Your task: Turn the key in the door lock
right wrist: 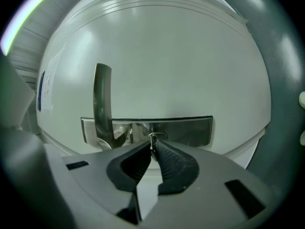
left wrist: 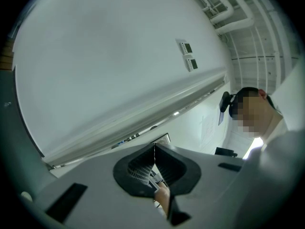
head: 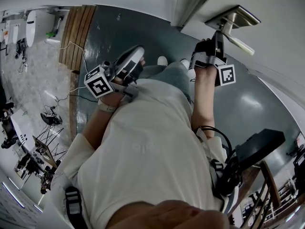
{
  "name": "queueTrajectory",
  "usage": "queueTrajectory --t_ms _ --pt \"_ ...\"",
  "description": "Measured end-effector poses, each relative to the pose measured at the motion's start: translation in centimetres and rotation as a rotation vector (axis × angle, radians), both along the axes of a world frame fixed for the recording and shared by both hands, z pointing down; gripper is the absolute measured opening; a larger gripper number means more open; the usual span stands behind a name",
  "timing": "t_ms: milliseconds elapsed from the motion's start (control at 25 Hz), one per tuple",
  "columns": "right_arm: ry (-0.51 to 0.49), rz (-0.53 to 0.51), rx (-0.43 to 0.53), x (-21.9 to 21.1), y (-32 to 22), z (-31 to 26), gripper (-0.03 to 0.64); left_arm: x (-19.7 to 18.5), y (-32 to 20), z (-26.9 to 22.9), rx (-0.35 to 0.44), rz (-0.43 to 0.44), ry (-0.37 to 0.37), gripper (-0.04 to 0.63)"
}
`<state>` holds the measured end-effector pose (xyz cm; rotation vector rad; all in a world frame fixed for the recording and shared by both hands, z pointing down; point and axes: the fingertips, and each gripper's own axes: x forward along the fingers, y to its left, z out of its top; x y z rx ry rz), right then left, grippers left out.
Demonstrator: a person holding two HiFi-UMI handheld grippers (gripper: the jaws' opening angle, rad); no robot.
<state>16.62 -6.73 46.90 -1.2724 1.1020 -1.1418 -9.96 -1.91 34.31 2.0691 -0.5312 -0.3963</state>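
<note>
A small metal key (right wrist: 153, 138) sticks out of the brushed steel lock plate (right wrist: 186, 130) on the white door. My right gripper (right wrist: 153, 147) is shut on the key, with both black pads pinching its head. The lever handle (right wrist: 102, 99) stands just left of the key in the right gripper view. In the head view, the right gripper (head: 215, 44) reaches up to the plate (head: 232, 17) just under the handle (head: 237, 35). My left gripper (head: 136, 56) is held away from the door near the person's waist. Its jaws (left wrist: 154, 149) are shut with nothing between them, facing a plain white wall.
The door frame (head: 188, 6) runs beside the lock. Dark grey floor (head: 109, 37) lies below, with a wooden strip (head: 76, 32) at the left. A black case (head: 259, 144) and a wooden rail (head: 269, 185) stand at the lower right.
</note>
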Motion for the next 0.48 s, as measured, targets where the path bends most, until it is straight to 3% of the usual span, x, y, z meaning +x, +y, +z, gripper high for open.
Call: queueTrajectory --t_ms 480 --pt "-0.323 0.047 0.116 -0.05 -0.12 0.46 0.041 0.02 -0.18 0.14 -0.011 0.006 0.002 0.009"
